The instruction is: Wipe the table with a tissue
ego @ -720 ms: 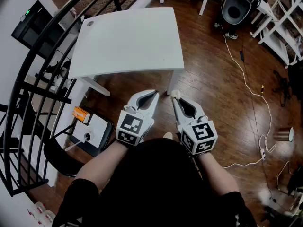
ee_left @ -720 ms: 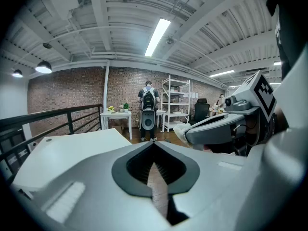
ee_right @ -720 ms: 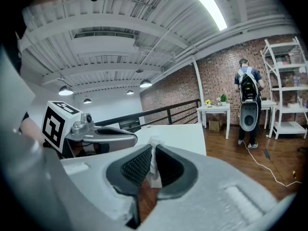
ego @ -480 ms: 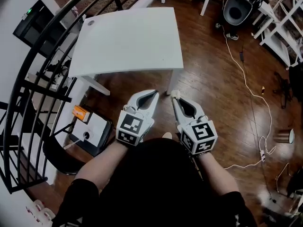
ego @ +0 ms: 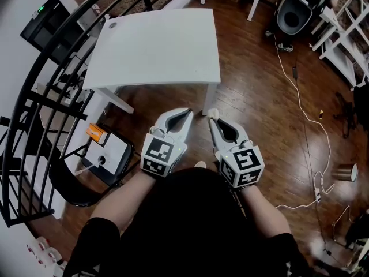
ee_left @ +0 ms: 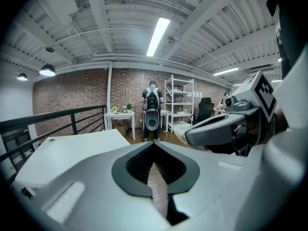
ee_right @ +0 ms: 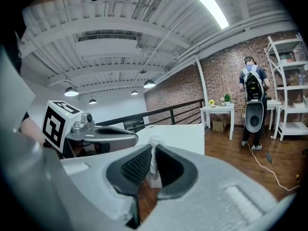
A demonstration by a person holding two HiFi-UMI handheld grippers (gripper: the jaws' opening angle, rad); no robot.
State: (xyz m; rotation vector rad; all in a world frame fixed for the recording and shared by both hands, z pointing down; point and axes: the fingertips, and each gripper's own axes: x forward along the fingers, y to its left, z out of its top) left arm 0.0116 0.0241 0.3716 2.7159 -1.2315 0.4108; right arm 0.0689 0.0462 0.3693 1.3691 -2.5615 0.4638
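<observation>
The tissue (ee_right: 152, 166) is a small white wad pinched between the jaws of the right gripper (ego: 211, 119), with a tuft poking out past the tips; the jaws are clamped on it. It hangs over the wooden floor (ego: 259, 103), just short of the near edge of the white table (ego: 155, 45) and not touching it. The left gripper (ego: 188, 113) is just beside the right one, its jaws pressed together with nothing between them; both point toward the table's near right corner. A black railing (ego: 40, 97) curves along the table's left side; a white cable (ego: 305, 111) trails over the floor to the right; a person with a backpack (ee_right: 253, 88) stands far back by white shelves (ee_right: 288, 61).
</observation>
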